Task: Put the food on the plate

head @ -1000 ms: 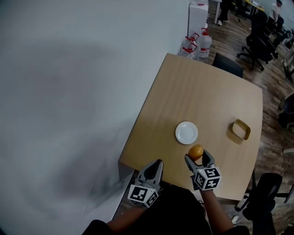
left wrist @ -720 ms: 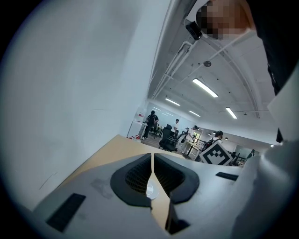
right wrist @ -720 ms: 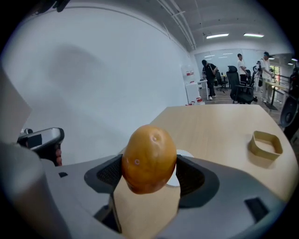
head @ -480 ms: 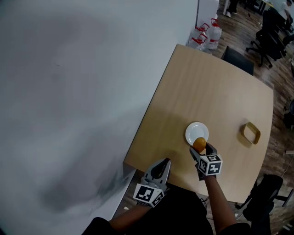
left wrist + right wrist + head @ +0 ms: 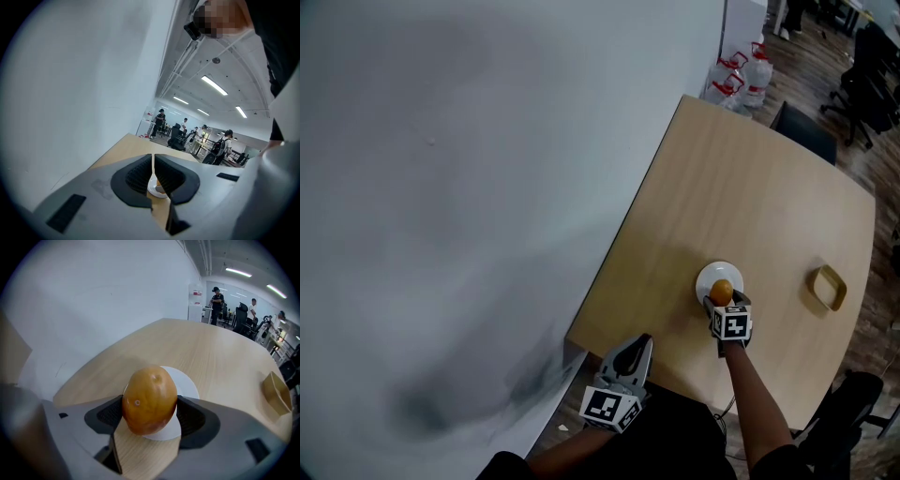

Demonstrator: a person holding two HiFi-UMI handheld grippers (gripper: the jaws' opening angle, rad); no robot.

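Observation:
My right gripper [image 5: 723, 299] [image 5: 150, 414] is shut on an orange-brown round fruit [image 5: 149, 400] [image 5: 721, 292] and holds it over the near edge of a small white plate [image 5: 713, 276] [image 5: 185, 386] on the wooden table [image 5: 741, 197]. The plate is otherwise bare. My left gripper [image 5: 636, 350] [image 5: 153, 179] hovers shut and empty at the table's near edge, left of the plate. Between its jaws, in the left gripper view, the plate [image 5: 154, 191] shows in the distance.
A tan rectangular dish [image 5: 828, 287] [image 5: 275, 393] lies to the right of the plate. A white wall runs along the table's left side. Water jugs [image 5: 750, 70] and a dark chair [image 5: 804, 133] stand past the far end; people stand in the office beyond.
My right gripper has carried the fruit forward from short of the plate to above its near edge. The left gripper has stayed at the table's near edge.

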